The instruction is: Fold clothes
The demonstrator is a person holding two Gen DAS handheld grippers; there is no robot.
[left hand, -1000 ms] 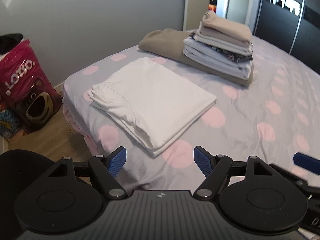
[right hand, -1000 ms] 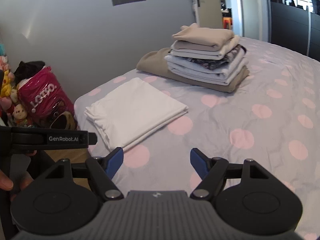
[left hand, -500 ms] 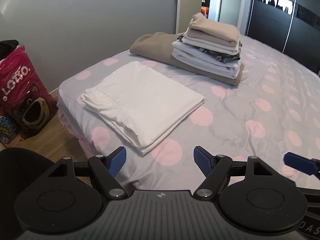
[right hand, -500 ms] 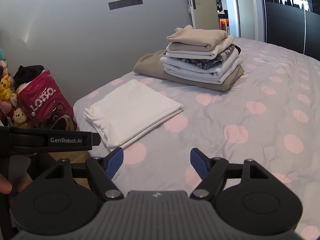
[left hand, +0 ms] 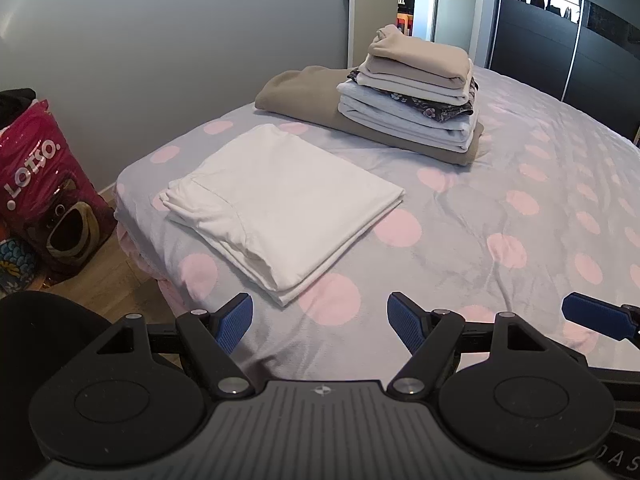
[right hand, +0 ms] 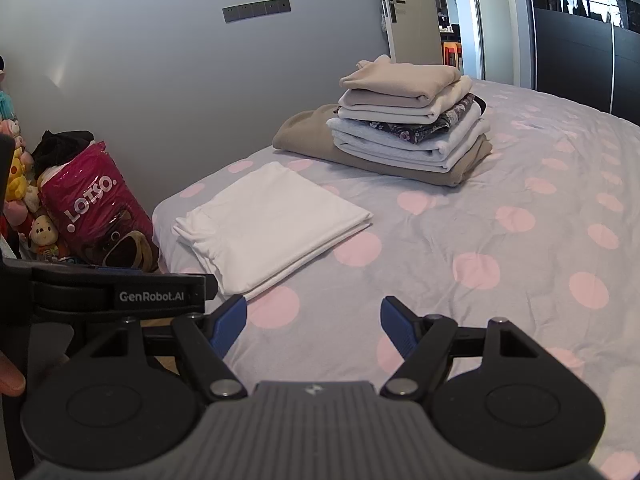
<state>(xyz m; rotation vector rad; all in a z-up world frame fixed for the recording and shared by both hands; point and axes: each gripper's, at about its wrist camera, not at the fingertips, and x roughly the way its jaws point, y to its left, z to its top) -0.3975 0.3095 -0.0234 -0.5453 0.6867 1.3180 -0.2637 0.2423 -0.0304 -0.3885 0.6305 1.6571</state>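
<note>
A white folded garment point(left hand: 280, 204) point(right hand: 272, 220) lies flat near the left corner of the bed point(left hand: 500, 208) point(right hand: 500, 208), which has a grey cover with pink dots. Behind it stands a stack of folded clothes point(left hand: 412, 96) point(right hand: 408, 116) on a wide tan piece. My left gripper point(left hand: 320, 322) hovers open over the bed's near edge, just short of the white garment, with nothing between its blue pads. My right gripper point(right hand: 312, 324) is open and empty too, to the right of the left one; one of its blue fingertips point(left hand: 592, 316) shows in the left wrist view.
A pink Lotso bag point(left hand: 44, 196) point(right hand: 96, 208) and soft toys point(right hand: 24, 200) stand on the wooden floor left of the bed against the grey wall. A dark wardrobe point(left hand: 560, 32) runs along the right, a doorway point(right hand: 448, 20) behind. A fingertip point(right hand: 10, 380) shows at the left edge.
Both views have tilted up slightly, so the white garment and the stack sit a little farther off and more of the wall shows. Both grippers stay open; the clothes have not moved.
</note>
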